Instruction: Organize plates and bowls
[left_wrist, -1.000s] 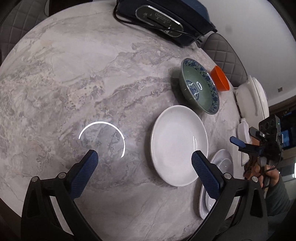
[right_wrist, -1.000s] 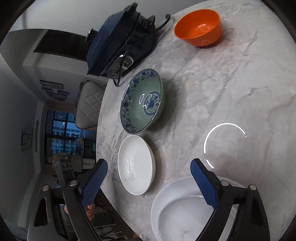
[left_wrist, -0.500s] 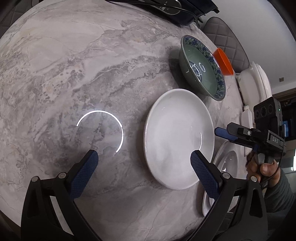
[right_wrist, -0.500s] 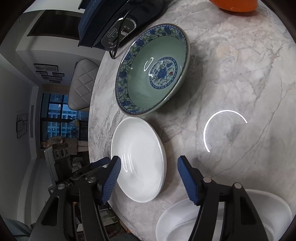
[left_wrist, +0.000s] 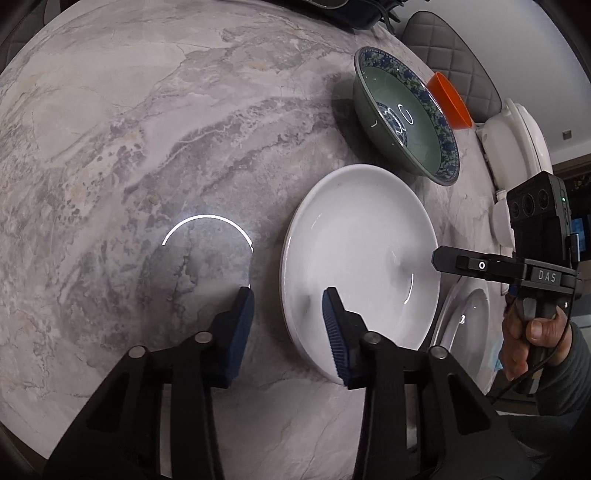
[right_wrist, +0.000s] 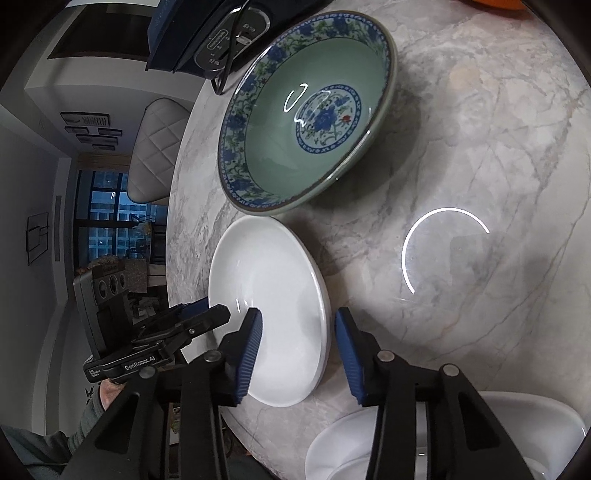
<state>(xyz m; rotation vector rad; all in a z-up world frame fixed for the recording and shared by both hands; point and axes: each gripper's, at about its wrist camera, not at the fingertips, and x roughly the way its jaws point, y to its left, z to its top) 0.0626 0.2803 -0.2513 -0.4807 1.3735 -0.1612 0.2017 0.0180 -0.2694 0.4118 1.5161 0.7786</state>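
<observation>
Left tongs (left_wrist: 288, 306): parted, straddling the white plate's (left_wrist: 354, 243) rim.
Right tongs (right_wrist: 298, 334): parted, astride the same plate's opposite rim.

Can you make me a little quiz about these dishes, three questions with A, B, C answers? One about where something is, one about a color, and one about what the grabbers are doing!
1. Where is the green bowl with blue flowers?
A. Right beside the white plate
B. On top of the plate
C. On a chair

2. What color is the small bowl behind the flowered bowl?
A. Yellow
B. Orange
C. Purple

3. What are the two grabbers doing to the white plate?
A. Both hang far away from it
B. Each has its open fingers around one edge of it
C. One is lifting it high in the air

Answers:
1 A, the bowl sits on the table next to the plate.
2 B, its side is bright orange.
3 B, the left gripper and right gripper each straddle a rim, and the plate lies on the table.
</observation>
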